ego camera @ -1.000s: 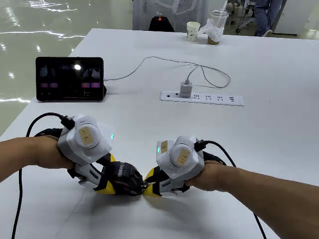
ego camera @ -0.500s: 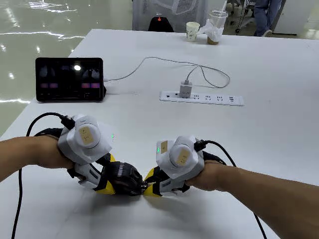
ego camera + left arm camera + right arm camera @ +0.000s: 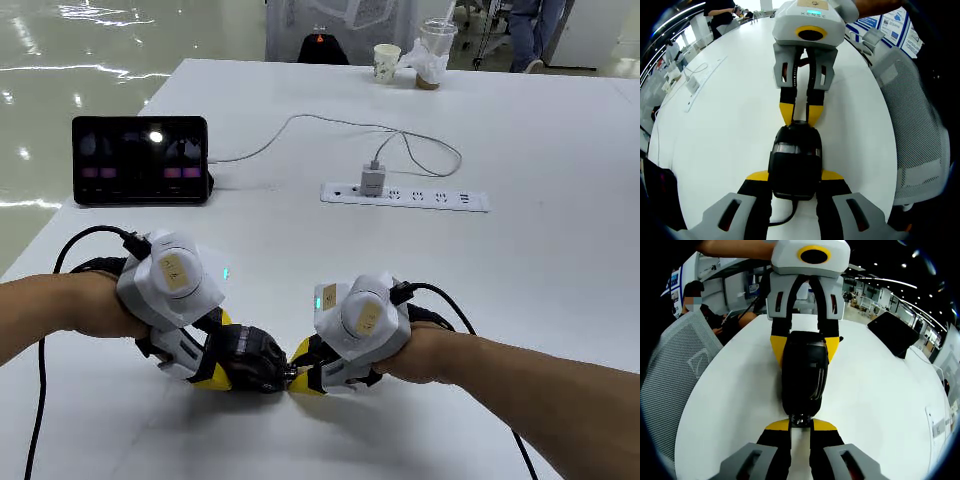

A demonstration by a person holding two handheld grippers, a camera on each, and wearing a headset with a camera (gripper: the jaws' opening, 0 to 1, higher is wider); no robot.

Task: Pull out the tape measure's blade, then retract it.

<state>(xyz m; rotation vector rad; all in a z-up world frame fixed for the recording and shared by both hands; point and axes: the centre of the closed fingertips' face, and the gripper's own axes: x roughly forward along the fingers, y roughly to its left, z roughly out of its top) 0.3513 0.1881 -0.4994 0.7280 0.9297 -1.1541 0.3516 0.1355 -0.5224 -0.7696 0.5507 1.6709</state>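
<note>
tape measure (image 3: 795, 155): clamped in left gripper (image 3: 795, 176), blade tip (image 3: 801, 418) pinched by right gripper (image 3: 801, 426); we see nothing moved this past second, so pull not begun.

a white worktop (image 3: 560, 260) carries a dark tablet (image 3: 140, 158), a power strip (image 3: 405, 196), a paper cup (image 3: 387, 62) and the tape measure (image 3: 250, 355).

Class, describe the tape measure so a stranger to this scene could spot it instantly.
At the near edge of the white table, the left hand-held gripper and the right hand-held gripper meet. The tape measure is the chunky black case clamped between them. Unlike the flat black tablet behind, it is small and rounded.
</note>
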